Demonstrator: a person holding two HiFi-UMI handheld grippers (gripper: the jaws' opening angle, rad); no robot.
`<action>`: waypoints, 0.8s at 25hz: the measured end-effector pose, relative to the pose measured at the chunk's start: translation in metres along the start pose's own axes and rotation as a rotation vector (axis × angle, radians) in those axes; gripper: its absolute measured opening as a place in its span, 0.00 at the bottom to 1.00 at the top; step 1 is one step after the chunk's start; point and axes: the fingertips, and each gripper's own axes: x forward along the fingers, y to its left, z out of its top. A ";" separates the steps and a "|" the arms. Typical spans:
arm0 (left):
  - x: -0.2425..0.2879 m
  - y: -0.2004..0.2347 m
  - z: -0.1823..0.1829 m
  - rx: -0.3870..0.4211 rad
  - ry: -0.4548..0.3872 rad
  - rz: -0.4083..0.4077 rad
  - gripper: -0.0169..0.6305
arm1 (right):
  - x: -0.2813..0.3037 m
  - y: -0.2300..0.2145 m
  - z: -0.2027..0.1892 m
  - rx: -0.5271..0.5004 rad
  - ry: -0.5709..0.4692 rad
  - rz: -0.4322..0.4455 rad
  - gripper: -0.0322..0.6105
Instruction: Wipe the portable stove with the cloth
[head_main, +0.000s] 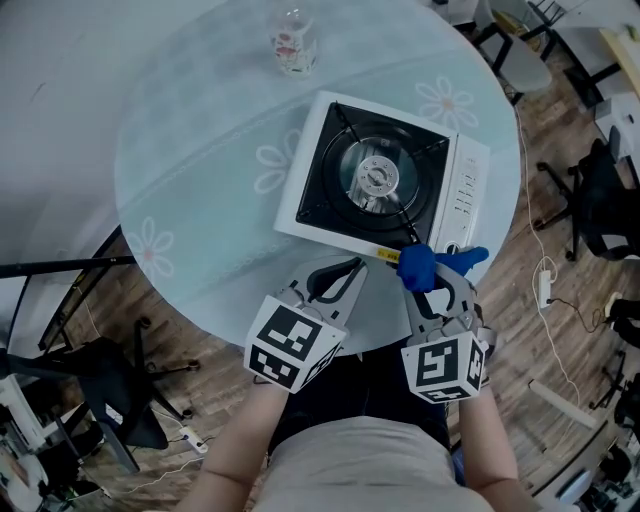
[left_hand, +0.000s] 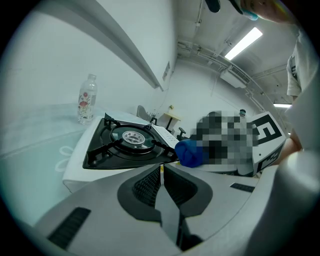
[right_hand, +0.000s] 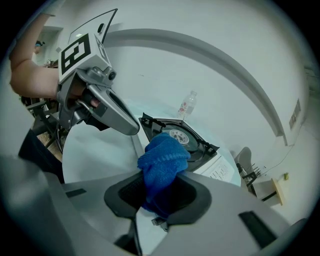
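The portable stove (head_main: 380, 180), white with a black burner well, sits on the round glass table (head_main: 200, 150). My right gripper (head_main: 432, 275) is shut on a bunched blue cloth (head_main: 420, 266), which hangs at the stove's near edge by the knob side. In the right gripper view the cloth (right_hand: 162, 160) bulges out of the jaws just short of the stove (right_hand: 177, 137). My left gripper (head_main: 352, 268) is shut and holds nothing, its tips just in front of the stove's near edge. The left gripper view shows the stove (left_hand: 125, 142) ahead and the cloth (left_hand: 191, 152) to its right.
A clear plastic bottle (head_main: 293, 42) stands on the far side of the table beyond the stove. Black chairs (head_main: 600, 200) and cables lie on the wooden floor to the right. Another dark chair (head_main: 110, 380) is at the lower left. The table's near edge runs under both grippers.
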 end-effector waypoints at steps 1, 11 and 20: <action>-0.001 0.001 -0.002 -0.001 0.003 0.001 0.08 | 0.001 0.003 0.003 -0.006 0.003 0.002 0.23; -0.007 0.014 -0.011 -0.040 0.000 0.030 0.08 | 0.020 0.018 0.023 -0.065 -0.010 0.009 0.23; -0.012 0.024 -0.019 -0.045 0.006 0.064 0.08 | 0.030 0.027 0.036 -0.099 -0.002 0.016 0.23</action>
